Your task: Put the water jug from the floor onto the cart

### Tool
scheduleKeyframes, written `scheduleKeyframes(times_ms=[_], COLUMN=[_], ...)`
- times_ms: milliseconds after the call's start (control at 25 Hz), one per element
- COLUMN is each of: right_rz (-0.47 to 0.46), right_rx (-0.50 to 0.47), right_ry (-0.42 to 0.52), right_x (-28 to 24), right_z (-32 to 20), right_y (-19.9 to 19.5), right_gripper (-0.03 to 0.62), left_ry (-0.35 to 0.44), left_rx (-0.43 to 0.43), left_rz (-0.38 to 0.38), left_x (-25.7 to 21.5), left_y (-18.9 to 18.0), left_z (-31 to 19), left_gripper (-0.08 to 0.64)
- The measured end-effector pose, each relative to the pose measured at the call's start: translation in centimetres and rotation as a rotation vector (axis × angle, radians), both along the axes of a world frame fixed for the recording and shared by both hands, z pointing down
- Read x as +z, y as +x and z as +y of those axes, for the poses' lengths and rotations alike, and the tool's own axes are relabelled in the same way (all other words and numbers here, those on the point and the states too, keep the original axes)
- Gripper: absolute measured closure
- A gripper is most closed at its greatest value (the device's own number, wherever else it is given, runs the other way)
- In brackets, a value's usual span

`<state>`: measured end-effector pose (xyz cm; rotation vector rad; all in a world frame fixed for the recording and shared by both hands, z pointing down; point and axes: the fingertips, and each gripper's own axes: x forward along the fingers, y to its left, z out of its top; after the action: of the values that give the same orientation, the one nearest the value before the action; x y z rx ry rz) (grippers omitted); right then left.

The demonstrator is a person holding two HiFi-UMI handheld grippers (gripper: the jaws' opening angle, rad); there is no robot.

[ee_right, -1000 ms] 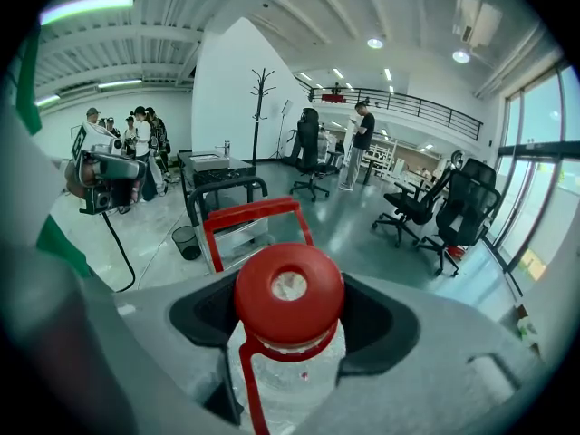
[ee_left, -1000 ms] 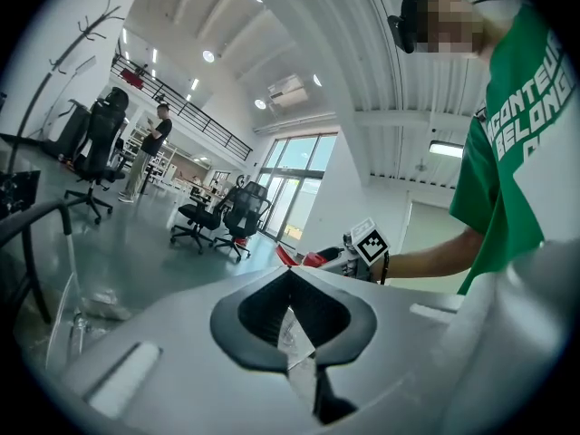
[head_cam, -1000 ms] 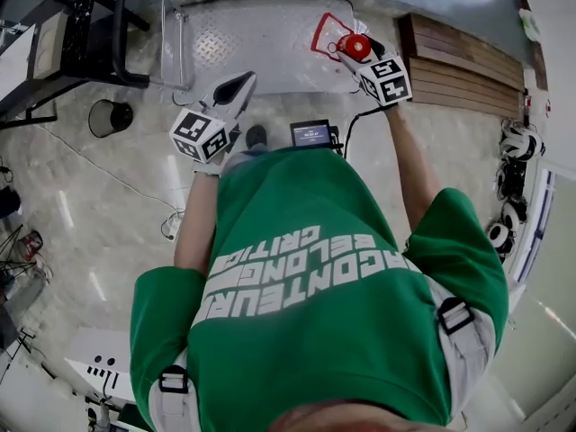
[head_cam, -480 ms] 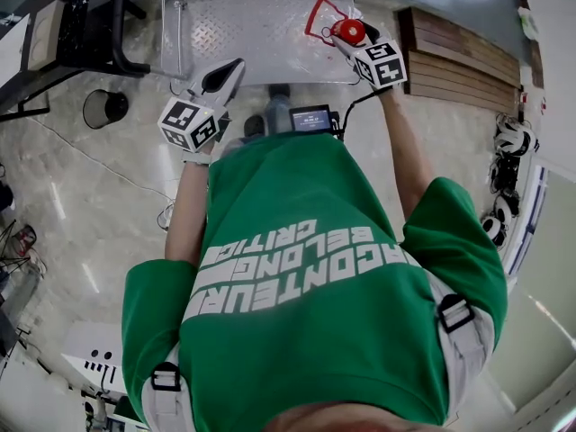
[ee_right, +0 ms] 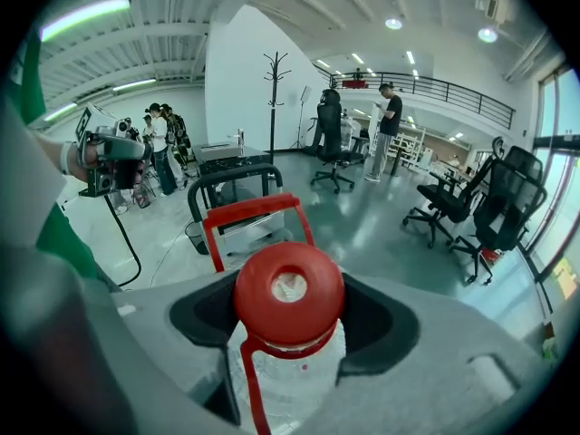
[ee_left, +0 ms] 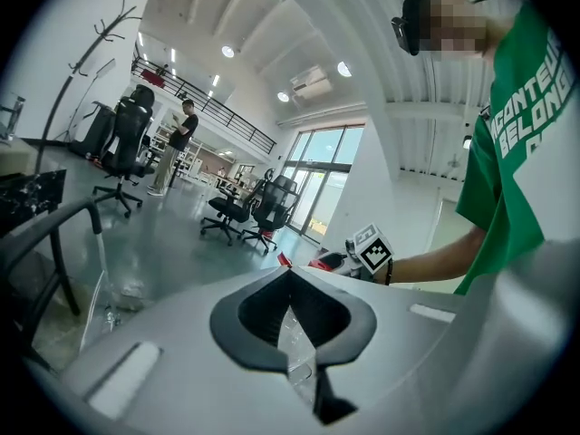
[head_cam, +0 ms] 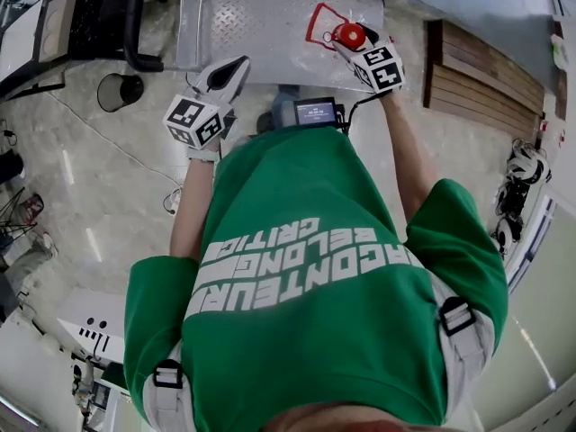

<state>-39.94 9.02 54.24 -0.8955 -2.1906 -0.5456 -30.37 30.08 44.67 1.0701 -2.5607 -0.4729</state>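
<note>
The water jug (head_cam: 349,36) is clear plastic with a red cap and a raised red carry handle (head_cam: 319,18). My right gripper (head_cam: 353,47) is shut on its neck and holds it over the near right part of the cart's diamond-plate deck (head_cam: 261,25). In the right gripper view the red cap (ee_right: 288,290) fills the space between the jaws, with the clear neck of the water jug (ee_right: 290,370) below it. My left gripper (head_cam: 234,67) is shut and holds nothing, and hangs over the cart's near edge left of the jug. Its pads (ee_left: 263,320) meet.
The cart's black push handle (head_cam: 137,25) rises at its left end. A black bin (head_cam: 117,90) stands on the floor beside it, and a dark desk frame (head_cam: 54,25) is further left. Wooden slats (head_cam: 486,75) lie to the right. Office chairs (ee_right: 471,211) and people stand far off.
The person has stepped closer to the cart. My right gripper has carried the jug slightly further over the deck. My left gripper has stayed shut beside it.
</note>
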Motion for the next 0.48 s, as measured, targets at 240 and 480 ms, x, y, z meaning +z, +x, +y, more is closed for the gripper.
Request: scheduleKeyframes(times_ms=[240, 480], right_rz=[0.043, 0.081], right_rx=[-0.060, -0.147], right_ry=[-0.016, -0.004], right_x=[1.7, 3.5], right_z=[0.0, 0.6], right_y=[-3.3, -6.5], right_gripper=[0.290, 0.290], left_ry=[-0.032, -0.057], left_rx=[-0.045, -0.098], left_rz=[0.026, 0.055], left_x=[0.0, 0.3], left_y=[-4.0, -7.2], left_z=[-0.9, -1.6], left_gripper=[0.545, 0.545])
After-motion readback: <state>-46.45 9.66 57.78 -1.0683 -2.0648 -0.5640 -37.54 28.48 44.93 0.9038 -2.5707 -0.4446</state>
